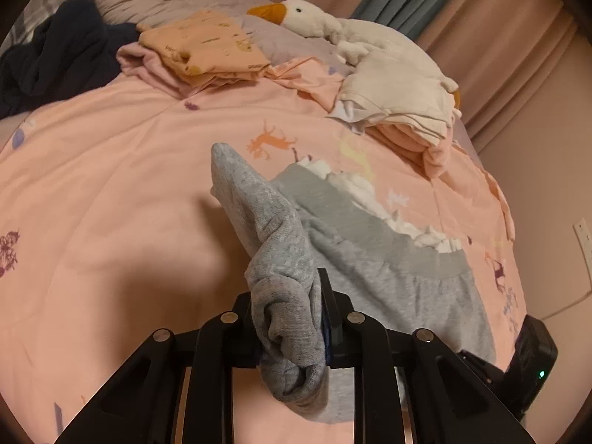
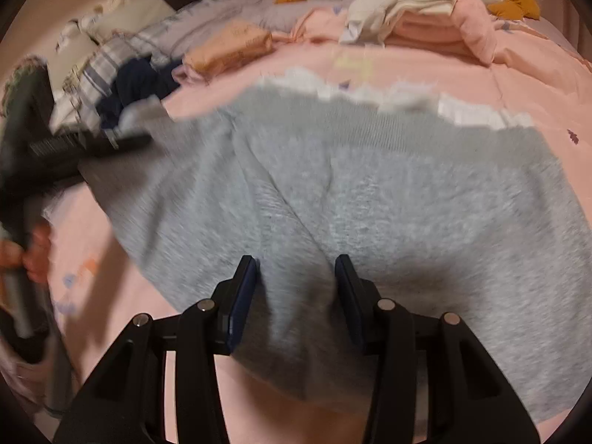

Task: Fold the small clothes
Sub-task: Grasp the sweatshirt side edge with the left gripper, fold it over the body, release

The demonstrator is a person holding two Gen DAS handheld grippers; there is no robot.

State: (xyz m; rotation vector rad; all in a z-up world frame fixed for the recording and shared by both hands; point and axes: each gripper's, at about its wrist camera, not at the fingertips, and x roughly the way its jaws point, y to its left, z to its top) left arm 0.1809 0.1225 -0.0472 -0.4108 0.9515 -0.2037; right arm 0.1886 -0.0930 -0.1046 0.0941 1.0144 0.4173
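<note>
Grey shorts (image 1: 388, 270) on pink bedspread (image 1: 111, 185), goose plush (image 1: 333, 26), beige curtains (image 1: 518, 55)

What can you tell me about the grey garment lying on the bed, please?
The grey garment is a small piece of heathered sweatshirt-like knit with a plainer ribbed band and a white ruffled trim along its far edge. It lies mostly flat on the pink printed bedcover. One end is bunched and lifted, clamped in the left hand-held gripper. The right hand-held gripper is open, its fingers straddling a raised fold near the garment's near edge.
</note>
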